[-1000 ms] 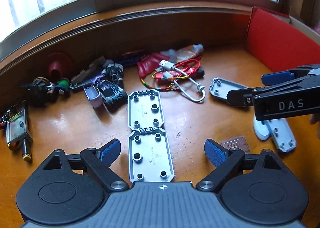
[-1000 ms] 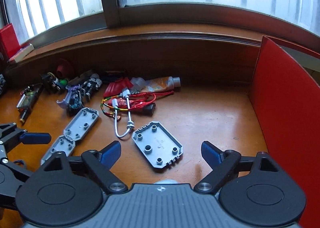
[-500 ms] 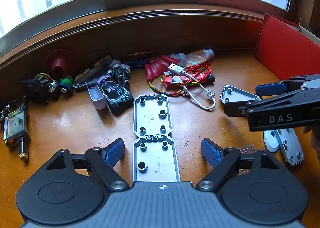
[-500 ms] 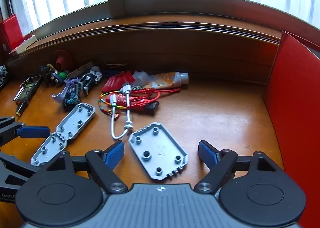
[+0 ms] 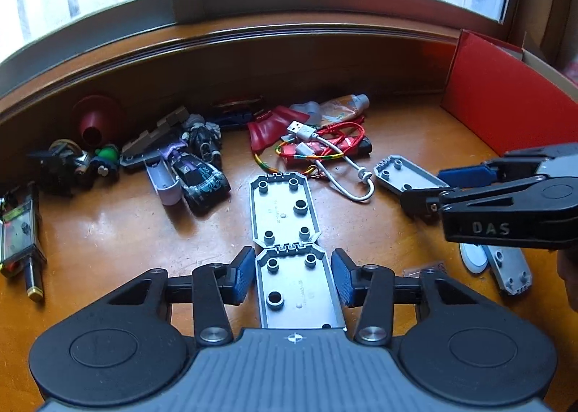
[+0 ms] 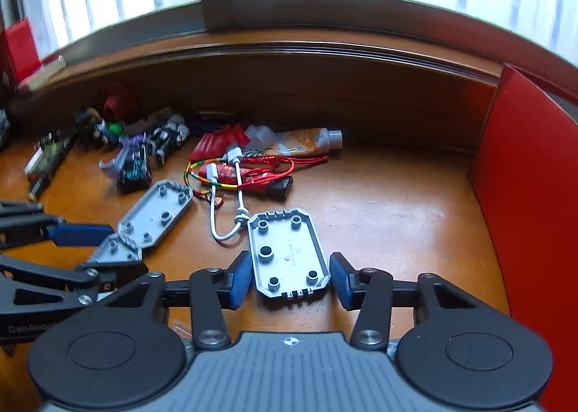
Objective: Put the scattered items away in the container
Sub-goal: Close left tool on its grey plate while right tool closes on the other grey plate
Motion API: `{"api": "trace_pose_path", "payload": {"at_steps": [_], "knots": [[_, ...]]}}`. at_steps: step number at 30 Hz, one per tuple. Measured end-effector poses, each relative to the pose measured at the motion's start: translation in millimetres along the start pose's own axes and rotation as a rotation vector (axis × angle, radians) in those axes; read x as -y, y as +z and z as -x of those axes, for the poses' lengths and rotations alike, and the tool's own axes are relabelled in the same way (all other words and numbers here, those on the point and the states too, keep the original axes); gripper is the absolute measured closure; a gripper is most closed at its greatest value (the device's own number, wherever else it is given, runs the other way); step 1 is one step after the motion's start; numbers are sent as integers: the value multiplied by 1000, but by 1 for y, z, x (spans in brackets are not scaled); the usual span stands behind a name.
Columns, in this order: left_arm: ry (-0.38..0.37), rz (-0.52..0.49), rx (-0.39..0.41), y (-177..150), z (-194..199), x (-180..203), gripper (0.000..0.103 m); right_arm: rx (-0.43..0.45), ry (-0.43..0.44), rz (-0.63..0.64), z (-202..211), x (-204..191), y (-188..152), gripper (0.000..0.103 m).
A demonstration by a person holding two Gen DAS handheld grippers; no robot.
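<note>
Two grey plastic plates with raised studs, flat on counter: near plate (image 5: 300, 289) of an end-to-end pair sits between my left fingers, single plate (image 6: 289, 255) between my right ones. Red container (image 6: 523, 202) upright at right edge; toys and cables heaped behind.

The surface (image 5: 108, 231) is varnished wood, glossy with soft reflections; the grey plates (image 5: 285, 209) look like matt moulded plastic; the fingers (image 5: 240, 276) wear blue ribbed pads on matt black plastic arms; the container (image 6: 523, 195) shows smooth red card; the white cable (image 6: 224, 231) looks like smooth plastic.
</note>
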State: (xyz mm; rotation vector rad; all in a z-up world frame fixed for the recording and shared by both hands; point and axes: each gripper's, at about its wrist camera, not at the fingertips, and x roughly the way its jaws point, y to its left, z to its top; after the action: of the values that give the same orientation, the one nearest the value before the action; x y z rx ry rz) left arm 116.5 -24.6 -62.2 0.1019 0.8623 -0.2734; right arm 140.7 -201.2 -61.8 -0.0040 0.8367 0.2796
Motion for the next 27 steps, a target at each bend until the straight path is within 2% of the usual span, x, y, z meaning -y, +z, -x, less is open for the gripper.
{"api": "trace_pose_path", "payload": {"at_steps": [5, 14, 15, 16, 17, 18, 22, 25, 27], "knots": [[-10, 20, -2, -1, 5, -4, 56, 14, 9, -45, 12, 4, 1, 54], [-25, 6, 54, 6, 24, 0, 57, 29, 17, -51, 27, -1, 0, 54], [-27, 5, 58, 7, 26, 0, 61, 32, 17, -57, 29, 0, 0, 54], [-32, 9, 59, 8, 28, 0, 75, 36, 17, -62, 31, 0, 0, 54], [-37, 13, 60, 10, 29, 0, 97, 45, 19, -68, 35, 1, 0, 54], [-42, 17, 61, 11, 31, 0, 93, 53, 20, -73, 38, 1, 1, 54], [-45, 21, 39, 12, 29, -1, 92, 73, 5, -71, 47, 1, 0, 54], [-42, 8, 19, 9, 24, 3, 70, 72, 2, -77, 51, 1, -4, 54], [-52, 4, 23, 8, 22, 8, 49, 69, -1, -82, 52, 2, -6, 54]]}}
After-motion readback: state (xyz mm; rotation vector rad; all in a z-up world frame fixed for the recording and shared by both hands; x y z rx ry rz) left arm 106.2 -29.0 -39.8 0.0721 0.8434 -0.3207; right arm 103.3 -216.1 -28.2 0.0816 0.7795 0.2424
